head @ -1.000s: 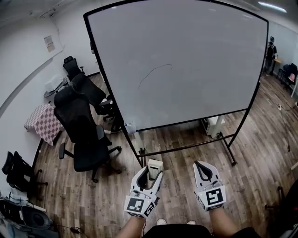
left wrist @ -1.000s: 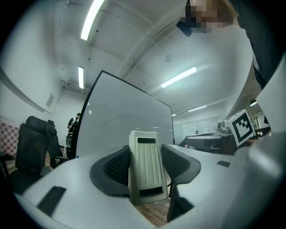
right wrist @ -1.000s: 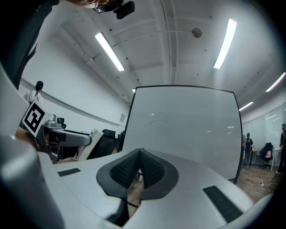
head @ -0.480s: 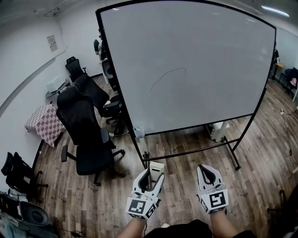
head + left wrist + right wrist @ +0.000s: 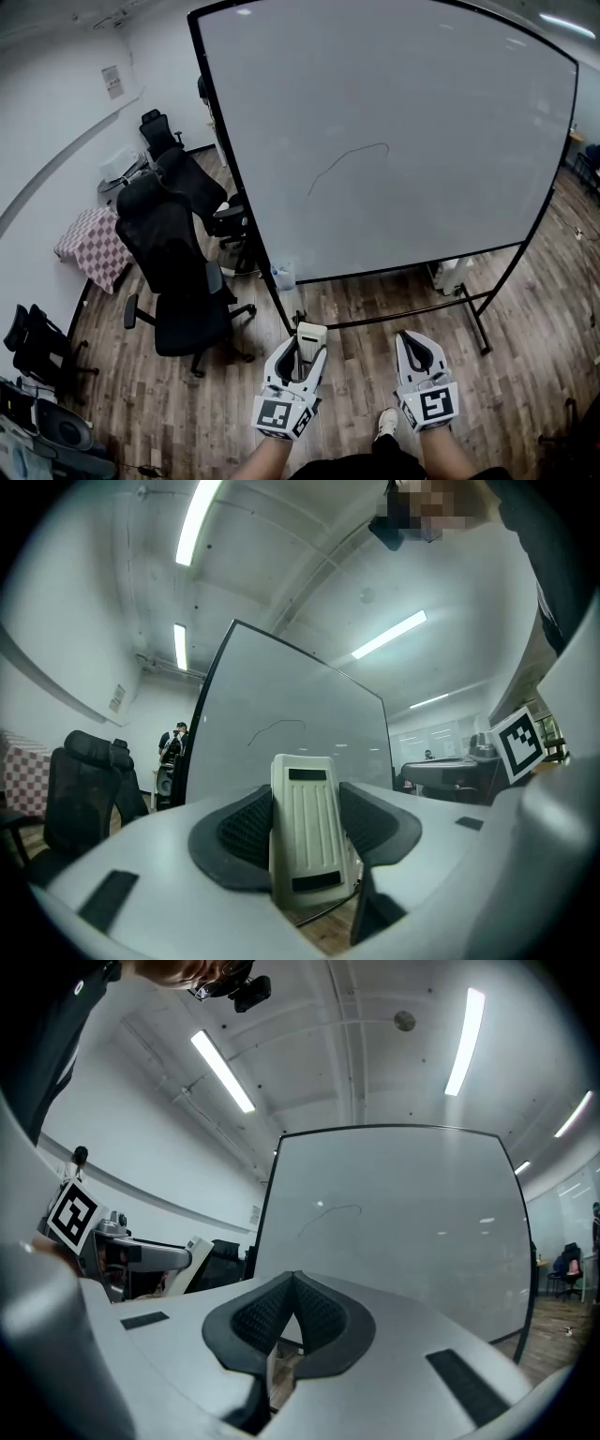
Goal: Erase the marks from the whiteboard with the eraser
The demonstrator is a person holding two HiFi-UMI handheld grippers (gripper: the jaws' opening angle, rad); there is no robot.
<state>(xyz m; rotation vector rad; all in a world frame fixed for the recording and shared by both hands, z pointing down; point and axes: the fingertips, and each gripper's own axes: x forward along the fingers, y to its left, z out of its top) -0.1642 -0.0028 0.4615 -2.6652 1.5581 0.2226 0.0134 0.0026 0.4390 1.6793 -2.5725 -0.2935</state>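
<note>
A large whiteboard on a black wheeled frame stands ahead of me. One thin curved dark mark is drawn near its middle; the same mark shows in the left gripper view, and as the mark in the right gripper view. My left gripper is low in the head view, shut on a white ribbed eraser that stands upright between its jaws; the eraser pokes out past them. My right gripper is beside it, shut with nothing held. Both are well short of the board.
Black office chairs stand left of the whiteboard, near a checkered table. A spray bottle sits by the board's left leg. The frame's base bar runs across the wooden floor ahead. More chairs are at far left.
The whiteboard has grown larger and shifted right in the head view as I came closer. Both grippers stay in the same pose, the eraser still held.
</note>
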